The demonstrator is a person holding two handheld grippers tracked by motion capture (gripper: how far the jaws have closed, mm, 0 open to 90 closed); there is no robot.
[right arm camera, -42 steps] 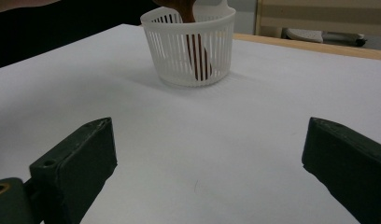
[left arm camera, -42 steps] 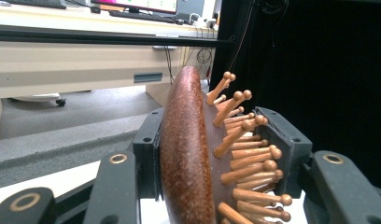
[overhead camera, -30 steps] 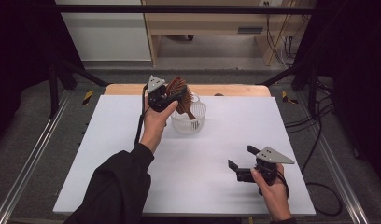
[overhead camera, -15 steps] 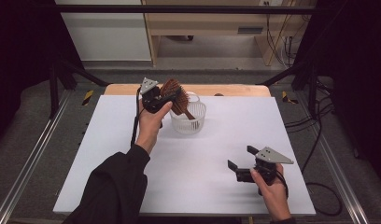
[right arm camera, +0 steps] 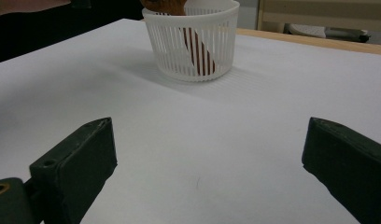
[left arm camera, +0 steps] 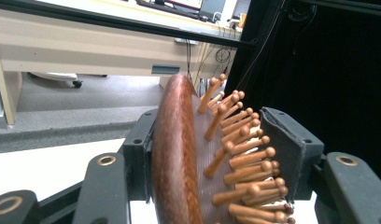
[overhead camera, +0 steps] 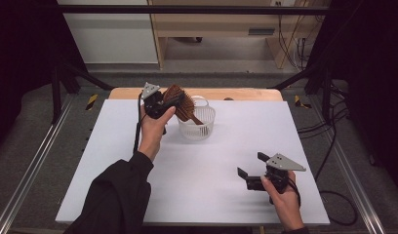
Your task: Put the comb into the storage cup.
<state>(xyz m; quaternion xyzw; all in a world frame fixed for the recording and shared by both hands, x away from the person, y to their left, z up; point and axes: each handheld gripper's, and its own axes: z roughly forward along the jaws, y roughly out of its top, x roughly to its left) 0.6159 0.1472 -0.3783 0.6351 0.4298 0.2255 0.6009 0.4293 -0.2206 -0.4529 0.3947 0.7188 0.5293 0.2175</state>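
Note:
A wooden hairbrush (overhead camera: 183,105) leans out of a white slatted basket (overhead camera: 197,129) at the back of the white table, its handle (right arm camera: 195,51) down inside the basket. My left gripper (overhead camera: 170,100) is shut on the brush head. In the left gripper view one pad lies on the smooth brown back (left arm camera: 174,149) and the other pad (left arm camera: 284,149) meets the tips of the wooden pins. My right gripper (overhead camera: 251,164) rests low near the front right of the table, open, with bare tabletop between its jaws (right arm camera: 207,154) and the basket (right arm camera: 193,42) farther off.
The white tabletop (overhead camera: 211,161) has a wooden strip (overhead camera: 246,93) along its far edge. Metal rails run down both sides, and cables lie on the floor to the right. A wooden desk stands beyond the table.
My left hand has shifted slightly to the left, tilting the brush head that way while the handle stays in the basket. The right hand has kept still.

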